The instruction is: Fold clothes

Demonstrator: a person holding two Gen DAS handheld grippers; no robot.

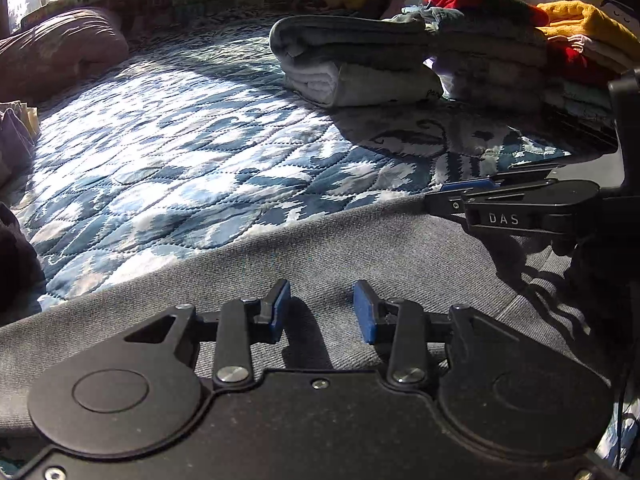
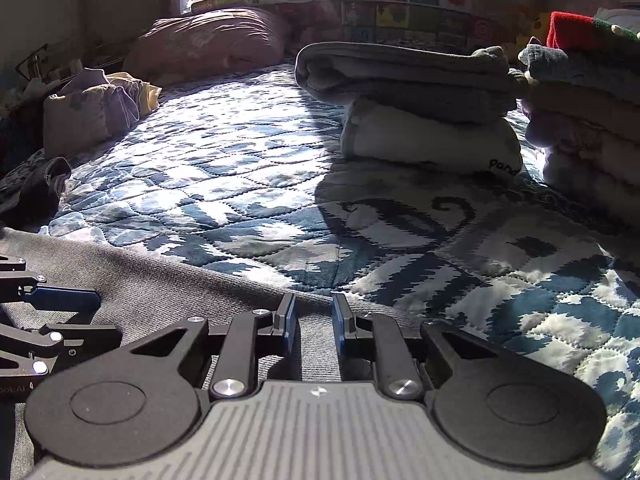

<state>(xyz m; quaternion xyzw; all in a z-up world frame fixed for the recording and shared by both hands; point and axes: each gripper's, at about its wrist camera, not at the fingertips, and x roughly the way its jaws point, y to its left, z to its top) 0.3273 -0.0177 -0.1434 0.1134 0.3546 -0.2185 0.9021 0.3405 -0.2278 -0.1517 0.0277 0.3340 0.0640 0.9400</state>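
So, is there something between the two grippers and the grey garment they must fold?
Nothing visible. The left gripper and the right gripper both sit directly over the grey garment, jaws open, with only its bare cloth between and beneath them.

The grey garment (image 1: 320, 256) runs off the bottom picture edge beneath each hand-held gripper body. The folded stack (image 2: 592, 120) at the bed's far right corner is cropped (lower layers shadowed, indistinct).

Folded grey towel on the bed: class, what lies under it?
Under the folded grey towel sits a folded white cloth with partly visible black lettering, resting on the blue patterned quilt. Its covered top is hidden.
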